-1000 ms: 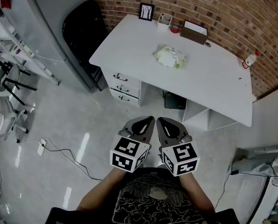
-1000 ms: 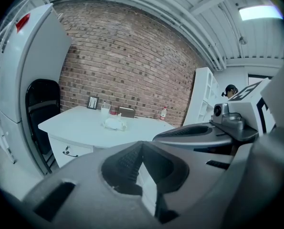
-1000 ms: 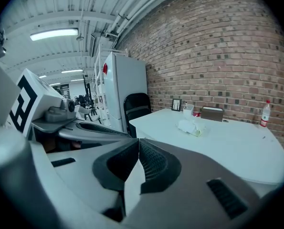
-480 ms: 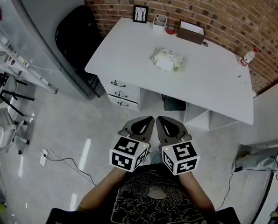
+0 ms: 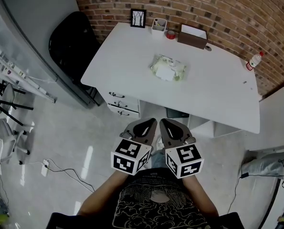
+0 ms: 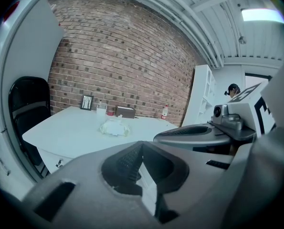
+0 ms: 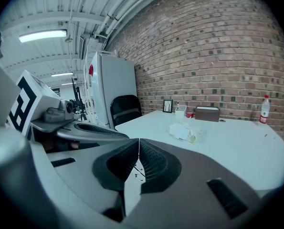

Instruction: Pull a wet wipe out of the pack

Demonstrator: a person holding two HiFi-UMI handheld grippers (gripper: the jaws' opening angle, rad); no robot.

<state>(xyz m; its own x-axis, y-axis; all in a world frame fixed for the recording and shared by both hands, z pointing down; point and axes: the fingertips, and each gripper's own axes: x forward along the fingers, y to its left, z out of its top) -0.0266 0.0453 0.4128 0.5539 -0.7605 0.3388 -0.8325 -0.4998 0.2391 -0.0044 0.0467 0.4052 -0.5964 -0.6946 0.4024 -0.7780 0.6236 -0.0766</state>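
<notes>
A pale green and white wet wipe pack (image 5: pixel 167 67) lies near the middle of the white table (image 5: pixel 218 89), also seen as the pack (image 6: pixel 114 127) in the left gripper view and the pack (image 7: pixel 184 131) in the right gripper view. My left gripper (image 5: pixel 145 126) and right gripper (image 5: pixel 168 126) are held side by side close to my body, well short of the table's near edge. Both have their jaws shut with nothing between them. The left gripper (image 6: pixel 142 149) and right gripper (image 7: pixel 138 144) point toward the table.
Along the brick wall stand a small picture frame (image 5: pixel 138 18), a white cup (image 5: pixel 158 25), a red roll (image 5: pixel 170 34), a brown box (image 5: pixel 193 35) and a bottle (image 5: pixel 253 61). A black chair (image 5: pixel 70 46) stands left of the table. Drawers (image 5: pixel 123 105) sit under it; cables (image 5: pixel 65 168) cross the floor.
The view has drifted so the table and pack sit slightly lower and to the left. Both grippers keep the same place and stay shut.
</notes>
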